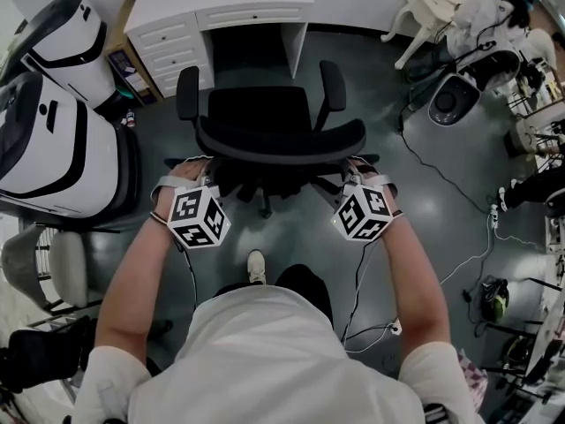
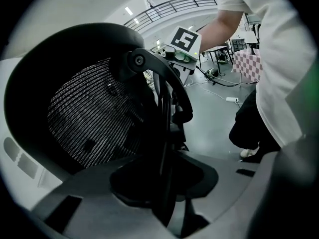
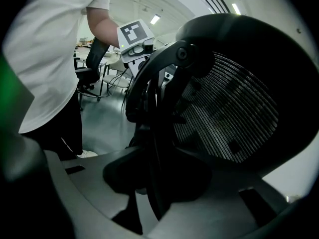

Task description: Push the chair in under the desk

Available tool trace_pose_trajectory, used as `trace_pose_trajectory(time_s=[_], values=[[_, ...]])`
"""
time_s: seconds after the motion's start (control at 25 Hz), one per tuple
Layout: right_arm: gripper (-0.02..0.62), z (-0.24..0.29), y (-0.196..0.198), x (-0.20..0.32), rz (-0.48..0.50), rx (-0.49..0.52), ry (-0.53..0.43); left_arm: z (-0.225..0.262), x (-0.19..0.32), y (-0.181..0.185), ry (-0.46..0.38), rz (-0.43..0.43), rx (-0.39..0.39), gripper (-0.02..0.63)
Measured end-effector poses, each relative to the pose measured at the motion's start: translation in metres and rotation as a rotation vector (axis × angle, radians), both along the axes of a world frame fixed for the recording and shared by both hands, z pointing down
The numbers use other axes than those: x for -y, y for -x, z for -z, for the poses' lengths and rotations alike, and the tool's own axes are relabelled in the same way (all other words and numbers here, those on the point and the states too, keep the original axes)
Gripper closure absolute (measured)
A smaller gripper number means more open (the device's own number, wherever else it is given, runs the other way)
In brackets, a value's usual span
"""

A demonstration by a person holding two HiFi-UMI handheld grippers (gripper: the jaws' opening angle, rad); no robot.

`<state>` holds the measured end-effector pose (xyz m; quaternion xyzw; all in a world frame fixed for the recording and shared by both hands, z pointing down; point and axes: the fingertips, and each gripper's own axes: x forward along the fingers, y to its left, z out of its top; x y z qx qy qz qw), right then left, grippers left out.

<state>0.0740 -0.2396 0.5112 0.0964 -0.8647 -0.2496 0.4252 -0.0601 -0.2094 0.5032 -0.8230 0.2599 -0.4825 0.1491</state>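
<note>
A black office chair (image 1: 265, 104) faces the white desk (image 1: 221, 3), its seat just short of the knee gap. Its mesh backrest (image 1: 281, 140) is nearest me. My left gripper (image 1: 196, 170) is clamped on the backrest's left end and my right gripper (image 1: 355, 170) on its right end. In the left gripper view the backrest's frame edge (image 2: 162, 148) runs straight between the jaws of the left gripper (image 2: 162, 193), with the mesh (image 2: 94, 118) to the left. The right gripper view mirrors this: the frame edge (image 3: 149, 148) sits in the right gripper (image 3: 152, 188), with the mesh (image 3: 229, 118) to the right.
White drawers (image 1: 172, 38) flank the desk gap on the left. Large white-and-black machines (image 1: 53, 140) stand close on the left. A cable (image 1: 441, 166) trails over the dark floor at right, near white equipment (image 1: 455, 95). My shoe (image 1: 255, 266) is behind the chair base.
</note>
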Motion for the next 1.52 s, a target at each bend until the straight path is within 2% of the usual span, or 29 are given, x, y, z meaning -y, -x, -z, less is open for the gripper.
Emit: trace_pose_trajectory(time_s=[0.84,1.52], values=[[0.465,0.002,-0.018,0.094,0.080,-0.005,0.019,0.002,0.085,-0.021,-0.016,0.082,0.005,0.476],[0.465,0.001,-0.009,0.149,0.111,-0.005,-0.001,0.001,0.141,-0.013,-0.008,0.123,0.006,0.469]])
